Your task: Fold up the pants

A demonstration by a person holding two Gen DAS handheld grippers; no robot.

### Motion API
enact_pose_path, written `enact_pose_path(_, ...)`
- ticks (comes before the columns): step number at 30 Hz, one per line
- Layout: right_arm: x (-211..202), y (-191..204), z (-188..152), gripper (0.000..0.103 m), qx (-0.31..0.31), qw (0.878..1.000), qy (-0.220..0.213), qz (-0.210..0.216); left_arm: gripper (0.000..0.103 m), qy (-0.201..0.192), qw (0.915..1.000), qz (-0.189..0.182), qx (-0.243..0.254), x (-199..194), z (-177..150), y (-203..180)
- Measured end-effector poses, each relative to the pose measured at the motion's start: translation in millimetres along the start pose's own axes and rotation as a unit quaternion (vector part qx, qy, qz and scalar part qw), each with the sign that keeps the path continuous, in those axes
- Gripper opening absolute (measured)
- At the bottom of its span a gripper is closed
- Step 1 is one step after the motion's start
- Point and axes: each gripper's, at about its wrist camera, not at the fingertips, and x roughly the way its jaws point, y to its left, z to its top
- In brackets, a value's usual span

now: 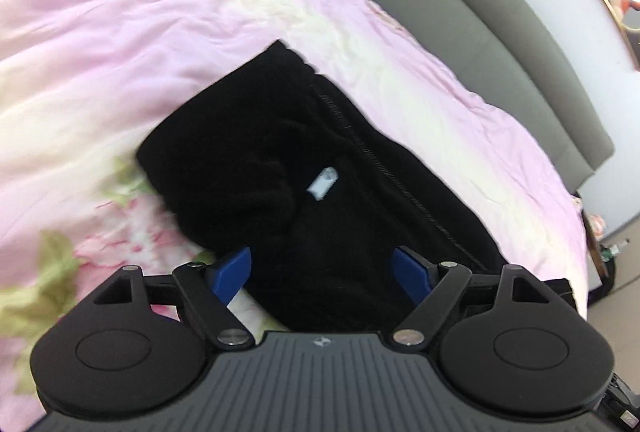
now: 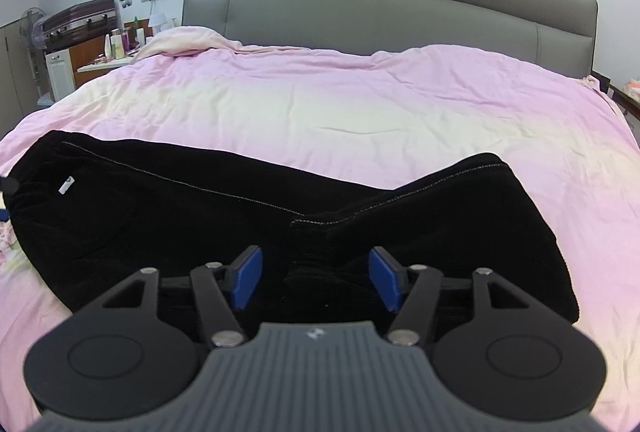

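Observation:
Black pants (image 2: pixel 168 204) lie across the pink bedspread (image 2: pixel 340 104), waist end at the left with a small white tag (image 2: pixel 66 186), legs bent in a fold near the middle. My right gripper (image 2: pixel 314 278) is open just above the bent middle of the legs, nothing between its blue pads (image 2: pixel 248 278). In the left wrist view the pants (image 1: pixel 320 172) run away from me with the white tag (image 1: pixel 323 183) showing. My left gripper (image 1: pixel 322 274) is open over the near part of the pants, holding nothing.
A grey padded headboard (image 2: pixel 392 4) stands behind the bed. A cluttered side table with bottles (image 2: pixel 116 46) and a suitcase (image 2: pixel 80 20) are at the far left. The bedspread has a floral patch (image 1: pixel 80 252) near my left gripper. The bed's edge and floor (image 1: pixel 616 292) are at right.

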Motion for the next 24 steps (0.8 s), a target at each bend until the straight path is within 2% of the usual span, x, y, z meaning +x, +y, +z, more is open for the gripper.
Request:
enact_pose_path(3,8.4,-4.3,3.8,0.059,0.004,1.000,0.010,-0.005,0.094,0.019,0.9997,0.001,-0.012,6.4,4.8,16.1)
enact_pose_path(10,27.2,-20.6,7.2,0.061,0.030,0.999,0.028,-0.027,0.094,0.014,0.9978,0.022,-0.061,30.7,5.2,42.0)
enact_pose_path(14,35.1,-36.5,3.1,0.063,0.068,0.996,0.045,-0.037,0.094,0.008,0.9973,0.008,-0.072,43.7,5.3,42.6)
enact_pose_path(17,38.5,-46.0,0.0,0.064,0.095,0.994,0.049,-0.032,0.094,0.000,0.9956,-0.018,-0.092,51.2,7.0,47.3)
enact_pose_path(21,39.3,-46.8,-1.0,0.067,0.097,0.994,0.048,-0.030,0.094,-0.020,0.9861,-0.059,-0.154,55.2,7.2,66.1)
enact_pose_path(24,40.3,-45.2,-1.7,0.069,0.091,0.994,0.047,-0.027,0.086,-0.036,0.9763,-0.078,-0.199,55.6,7.8,80.4)
